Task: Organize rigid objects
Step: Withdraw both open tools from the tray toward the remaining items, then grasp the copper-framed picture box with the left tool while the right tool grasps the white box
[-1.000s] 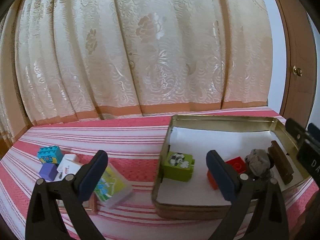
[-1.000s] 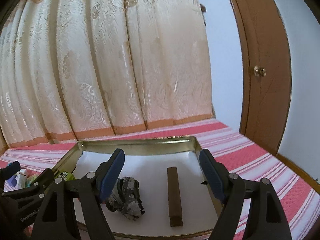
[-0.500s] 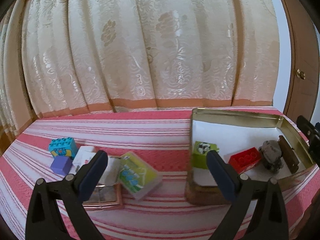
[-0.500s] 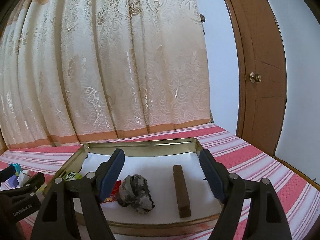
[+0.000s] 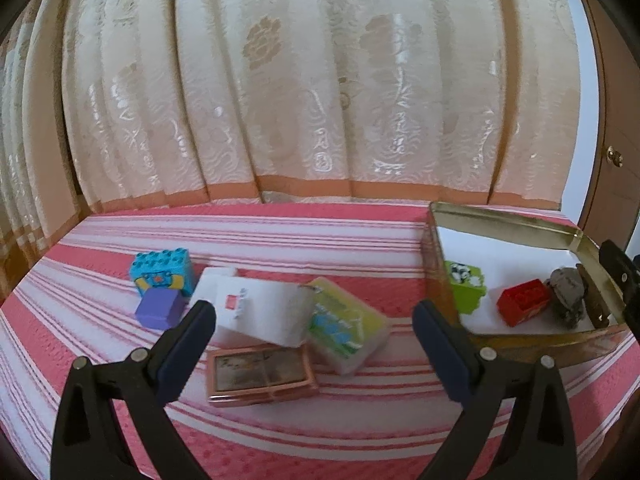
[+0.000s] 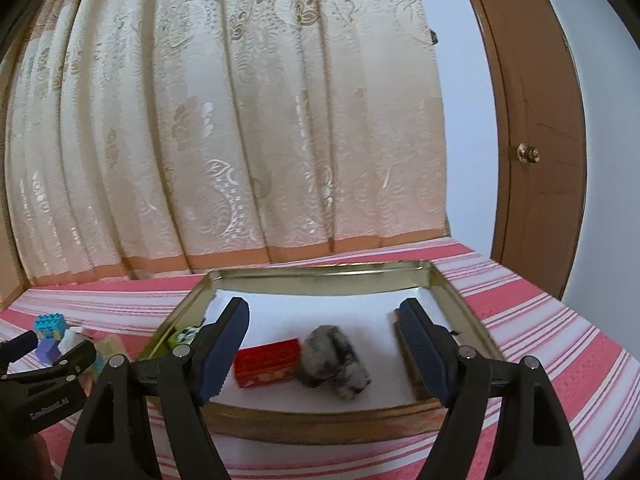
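A gold metal tin (image 5: pixel 508 214) (image 6: pixel 320 274) lined in white holds a green block (image 5: pixel 466 286), a red brick (image 5: pixel 524 306) (image 6: pixel 266 362), a grey rock (image 5: pixel 568 296) (image 6: pixel 334 356) and a brown bar (image 6: pixel 404 352). Left of it on the striped cloth lie a blue brick (image 5: pixel 162 274), a purple cube (image 5: pixel 160 310), a white box (image 5: pixel 256 306), a green-labelled clear box (image 5: pixel 344 324) and a copper-framed case (image 5: pixel 260 372). My left gripper (image 5: pixel 314 344) is open and empty above the loose pile. My right gripper (image 6: pixel 324 340) is open and empty over the tin.
A cream patterned curtain (image 5: pixel 320 80) hangs behind the red-and-white striped surface (image 5: pixel 280 240). A brown wooden door with a knob (image 6: pixel 528 154) stands at the right. The left gripper's body shows at the lower left of the right wrist view (image 6: pixel 44 380).
My left gripper has swung left from the tin toward the loose pile, which is now centred. My right gripper has drawn back slightly, so the red brick shows between its fingers.
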Tool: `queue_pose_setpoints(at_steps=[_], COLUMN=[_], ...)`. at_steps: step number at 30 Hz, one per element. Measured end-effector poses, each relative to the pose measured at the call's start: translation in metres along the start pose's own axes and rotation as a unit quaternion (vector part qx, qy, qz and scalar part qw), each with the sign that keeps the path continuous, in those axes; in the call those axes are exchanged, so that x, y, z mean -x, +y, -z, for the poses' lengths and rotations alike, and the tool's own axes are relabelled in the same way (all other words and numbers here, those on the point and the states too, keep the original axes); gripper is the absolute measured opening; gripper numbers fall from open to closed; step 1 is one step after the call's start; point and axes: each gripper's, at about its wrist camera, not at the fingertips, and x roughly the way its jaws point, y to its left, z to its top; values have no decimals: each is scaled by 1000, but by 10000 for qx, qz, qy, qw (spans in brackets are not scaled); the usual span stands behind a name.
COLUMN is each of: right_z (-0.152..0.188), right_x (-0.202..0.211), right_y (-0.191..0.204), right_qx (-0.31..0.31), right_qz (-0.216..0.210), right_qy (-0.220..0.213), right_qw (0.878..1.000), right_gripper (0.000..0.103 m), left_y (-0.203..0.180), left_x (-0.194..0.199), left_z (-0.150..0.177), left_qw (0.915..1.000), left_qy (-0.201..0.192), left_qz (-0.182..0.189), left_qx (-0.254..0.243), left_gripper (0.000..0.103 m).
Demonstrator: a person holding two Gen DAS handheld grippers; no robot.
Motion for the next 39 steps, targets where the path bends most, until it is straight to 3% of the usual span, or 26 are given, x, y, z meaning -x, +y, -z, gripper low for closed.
queue_pose_setpoints(at_steps=[8, 15, 23, 29, 34, 36, 39], right_z=[6, 12, 17, 17, 18, 18, 18], right_x=[6, 9, 11, 9, 6, 6, 5], right_y=[31, 61, 84, 89, 93, 95, 99], right_qx=[3, -34, 23, 30, 37, 45, 50], right_qz=[-290, -594, -807, -862, -899, -909, -948], right_qy=[139, 322, 431, 518, 604, 620, 655], right_qw=[9995, 9977, 9958, 9949, 9941, 9939, 9933], right_gripper=[79, 79, 79, 79, 79, 79, 79], left_y=[28, 45, 59, 65, 74, 79, 89], left_x=[-7, -25, -57, -57, -48, -46, -43], left_z=[2, 5, 17, 20, 23, 24, 24], left_qw=[9995, 9960, 9818, 9812, 9803, 9795, 9772], left_qy=[250, 790, 1703, 1733, 1697, 1677, 1668], left_qz=[-23, 128, 507, 724, 958, 1077, 1297], left_qx=[171, 386, 668, 453, 307, 277, 227], left_gripper=[100, 100, 98, 98, 88, 78, 75])
